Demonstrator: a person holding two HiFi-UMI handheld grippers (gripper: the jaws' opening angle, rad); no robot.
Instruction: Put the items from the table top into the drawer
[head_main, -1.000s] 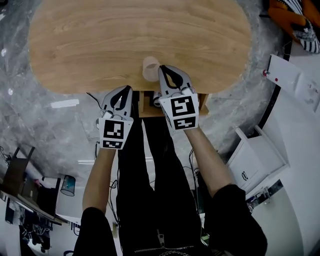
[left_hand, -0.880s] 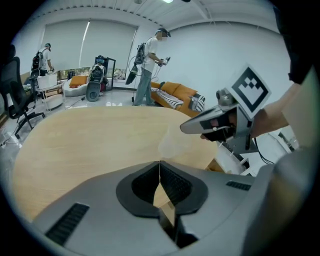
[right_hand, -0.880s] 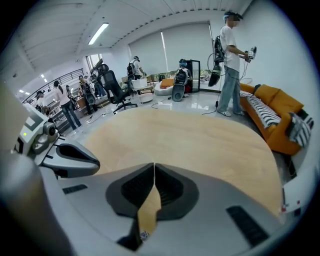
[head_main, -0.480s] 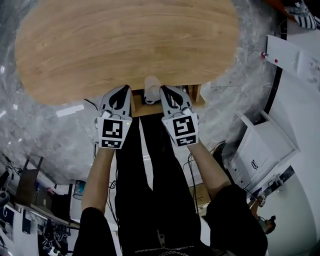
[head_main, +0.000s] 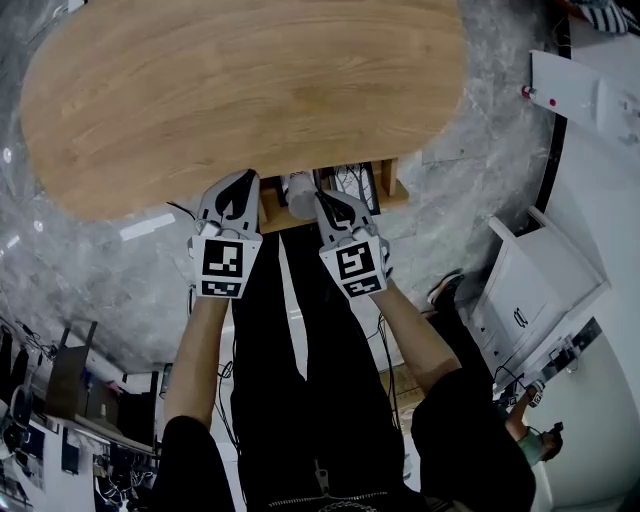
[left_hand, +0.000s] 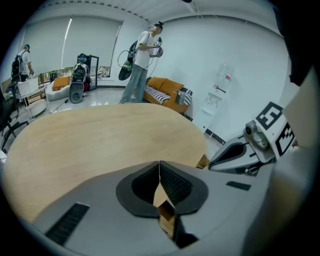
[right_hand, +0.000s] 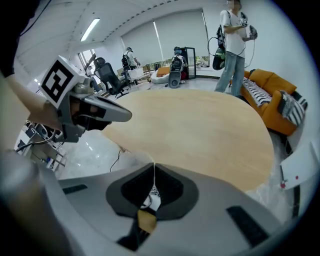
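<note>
Jaws on both my grippers were pressed together. On the left gripper (left_hand: 159, 169) the two pads met in one thin seam with nothing held. Its own view looked out over the wooden table top (left_hand: 100, 135), and through the gap behind the tips only a bit of pale wood showed. That view also caught a standing person (left_hand: 142, 55) and an orange sofa (left_hand: 167, 92) at the far side of the room, which the head view did not show.

The head view gave what neither gripper view made plain. The drawer (head_main: 397, 186) stood pulled out from under the near edge of the table, above my knees. A white cup (head_main: 298, 196) was over its left part, between my two grippers and just beside the tip of the right one. Whether that tip touched the cup I could not tell.

The right gripper (right_hand: 153, 172) was closed as well, with a fine pale line along the seam of its pads. I could not tell whether that line was light or the edge of something. Behind its tips a scrap of white with dark print and a piece of wood showed through the gap. Farther right in the drawer, the head view showed a black-and-white patterned item (head_main: 356, 180). The right gripper view had my left gripper at its left side, out past the table's rim.
</note>
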